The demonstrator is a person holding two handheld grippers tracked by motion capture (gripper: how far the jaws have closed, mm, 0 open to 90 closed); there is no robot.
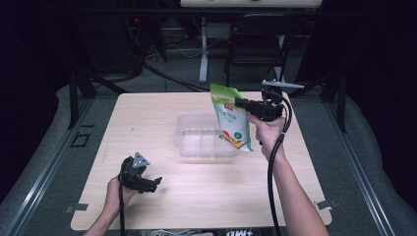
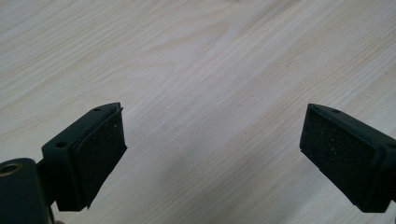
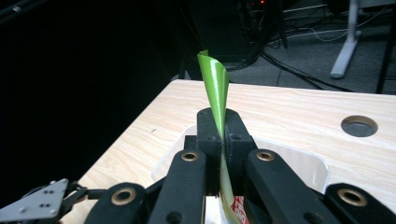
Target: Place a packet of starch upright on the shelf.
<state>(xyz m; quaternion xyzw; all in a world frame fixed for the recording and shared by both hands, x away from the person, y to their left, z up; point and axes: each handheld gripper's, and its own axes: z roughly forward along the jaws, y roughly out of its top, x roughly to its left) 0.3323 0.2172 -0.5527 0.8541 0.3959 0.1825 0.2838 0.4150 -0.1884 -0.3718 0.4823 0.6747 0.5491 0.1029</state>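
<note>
A green snack pouch [image 1: 230, 117] with a red label hangs upright above the right end of a clear plastic bin [image 1: 189, 142] in the middle of the wooden table [image 1: 147, 118]. My right gripper [image 1: 239, 103] is shut on the pouch's upper edge, held out level from the right. In the right gripper view the thin green pouch [image 3: 215, 88] rises edge-on between the closed jaws of my right gripper [image 3: 223, 122], with the bin [image 3: 303, 163] below. My left gripper [image 1: 156, 181] rests low near the table's front left, open; its pads [image 2: 100, 154] stand wide apart over bare wood.
A round cable hole [image 3: 358, 125] sits in the table beyond the bin. Behind the table stand a dark chair [image 1: 255, 44] and a white desk leg [image 1: 203, 49]. The surroundings are dark.
</note>
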